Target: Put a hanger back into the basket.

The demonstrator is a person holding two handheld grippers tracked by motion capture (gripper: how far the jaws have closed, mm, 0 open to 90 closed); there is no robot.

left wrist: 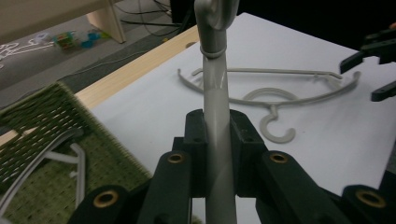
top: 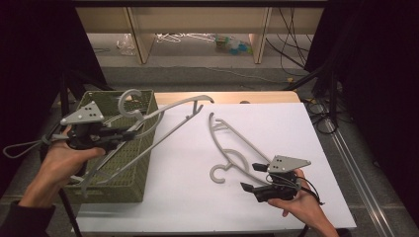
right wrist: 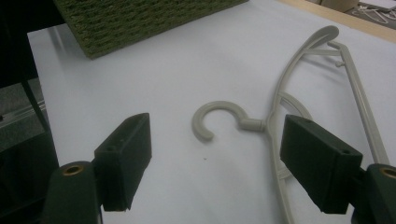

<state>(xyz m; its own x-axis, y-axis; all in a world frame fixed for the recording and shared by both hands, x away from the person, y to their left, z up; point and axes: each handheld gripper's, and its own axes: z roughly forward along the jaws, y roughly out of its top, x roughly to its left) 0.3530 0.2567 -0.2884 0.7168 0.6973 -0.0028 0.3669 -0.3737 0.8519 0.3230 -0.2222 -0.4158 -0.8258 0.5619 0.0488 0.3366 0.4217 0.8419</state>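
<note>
My left gripper (top: 131, 134) is shut on the neck of a grey plastic hanger (top: 178, 104) and holds it tilted above the green woven basket (top: 123, 182). In the left gripper view its pads clamp the hanger's stem (left wrist: 215, 93) just below the hook. A second grey hanger (top: 213, 173) lies flat on the white tabletop (top: 276, 123), hook toward the front. My right gripper (top: 251, 177) stands open just right of that hook. In the right gripper view the hook (right wrist: 219, 106) lies ahead between the spread jaws of the right gripper (right wrist: 217, 158), untouched.
The basket (left wrist: 46, 121) stands at the table's left edge, with grey hanger parts (left wrist: 46, 154) inside it. A wooden strip (top: 237, 97) borders the far edge. Beyond are shelf legs, cables and clutter on the floor. Dark stands flank both sides.
</note>
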